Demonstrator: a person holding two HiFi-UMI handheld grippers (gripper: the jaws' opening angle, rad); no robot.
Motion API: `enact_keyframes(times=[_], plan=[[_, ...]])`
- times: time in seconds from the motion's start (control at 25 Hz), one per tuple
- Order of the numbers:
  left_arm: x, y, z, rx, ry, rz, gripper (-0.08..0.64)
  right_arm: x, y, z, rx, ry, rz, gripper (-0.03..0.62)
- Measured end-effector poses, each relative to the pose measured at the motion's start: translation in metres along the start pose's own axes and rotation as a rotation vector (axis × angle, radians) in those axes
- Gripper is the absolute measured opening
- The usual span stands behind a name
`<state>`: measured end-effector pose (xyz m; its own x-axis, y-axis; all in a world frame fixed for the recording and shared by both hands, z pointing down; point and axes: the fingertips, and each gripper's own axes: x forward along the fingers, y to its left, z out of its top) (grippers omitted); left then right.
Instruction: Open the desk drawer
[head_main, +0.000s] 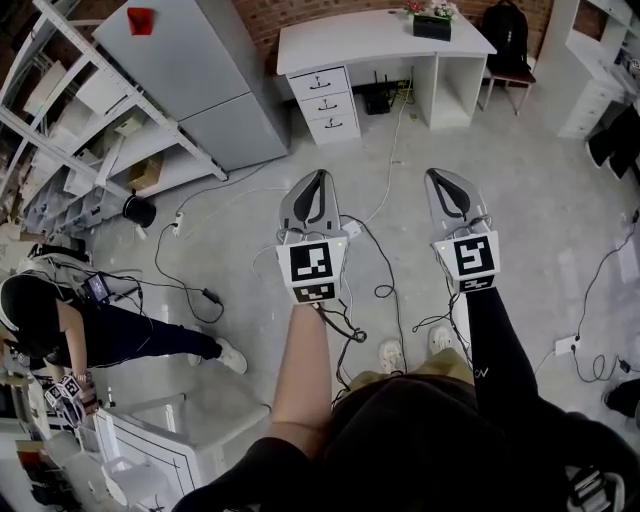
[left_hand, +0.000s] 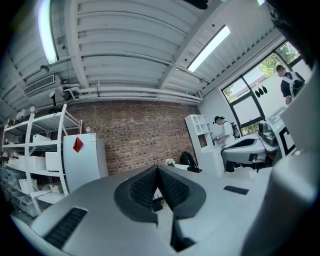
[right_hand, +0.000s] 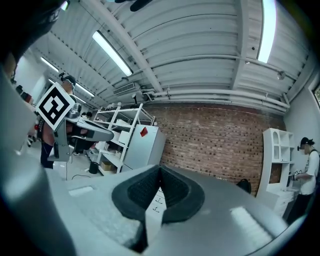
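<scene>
I am standing far from the desk with nothing getting done yet, its drawers all sitting shut, left claw and right claw pinching together, empty

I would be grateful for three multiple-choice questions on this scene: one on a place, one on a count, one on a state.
1. In the head view, which end of the white desk holds the stack of drawers?
A) left
B) right
C) the middle
2. How many drawers are in that stack?
A) one
B) three
C) five
3. How do the left gripper and right gripper stand?
A) both shut, empty
B) both wide open
C) each clamped on a handle
1 A: they sit under the desktop's left end.
2 B: three fronts show, one above another.
3 A: in each gripper view the jaws meet with nothing between.
</scene>
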<state>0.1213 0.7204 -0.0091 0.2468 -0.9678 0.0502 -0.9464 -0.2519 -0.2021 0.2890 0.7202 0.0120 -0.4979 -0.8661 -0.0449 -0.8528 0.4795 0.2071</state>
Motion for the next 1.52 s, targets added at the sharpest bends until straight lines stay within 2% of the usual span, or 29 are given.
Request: enact_keyframes(times=[0.2, 0.24, 0.32, 0.4, 0.44, 0.52, 0.68, 0.88, 1.24, 1.52], plan=[[-0.006, 0.010, -0.006, 0.015, 0.008, 0.005, 0.008, 0.004, 0.010, -0.011, 0.032, 0.002, 0.028, 0.011], [-0.006, 0.011, -0.007, 0.017, 0.008, 0.003, 0.008, 0.006, 0.014, -0.011, 0.030, 0.000, 0.047, 0.034], [-0.006, 0.013, -0.010, 0.014, 0.009, 0.001, 0.008, 0.011, 0.020, -0.012, 0.041, -0.007, 0.085, 0.207], [-0.004, 0.013, -0.013, 0.010, 0.011, 0.001, 0.008, 0.015, 0.024, -0.013, 0.081, -0.022, 0.109, 0.411], [-0.003, 0.012, -0.014, 0.008, 0.009, 0.000, 0.008, 0.017, 0.024, -0.014, 0.099, -0.030, 0.117, 0.463], [0.000, 0.010, -0.011, 0.003, -0.003, -0.002, 0.008, 0.021, 0.022, -0.013, 0.124, -0.039, 0.128, 0.507], [0.012, 0.017, -0.006, -0.008, -0.018, 0.003, 0.008, 0.035, 0.016, -0.008, 0.136, -0.049, 0.143, 0.531], [0.042, 0.025, -0.014, -0.032, -0.006, 0.016, 0.009, 0.063, 0.002, -0.013, 0.101, -0.063, 0.156, 0.532], [0.138, 0.033, -0.026, -0.029, 0.016, 0.019, 0.008, 0.147, -0.057, -0.050, 0.077, -0.029, 0.176, 0.532], [0.212, 0.047, -0.025, -0.049, 0.028, 0.046, 0.009, 0.215, -0.106, -0.065, 0.117, -0.036, 0.198, 0.532]])
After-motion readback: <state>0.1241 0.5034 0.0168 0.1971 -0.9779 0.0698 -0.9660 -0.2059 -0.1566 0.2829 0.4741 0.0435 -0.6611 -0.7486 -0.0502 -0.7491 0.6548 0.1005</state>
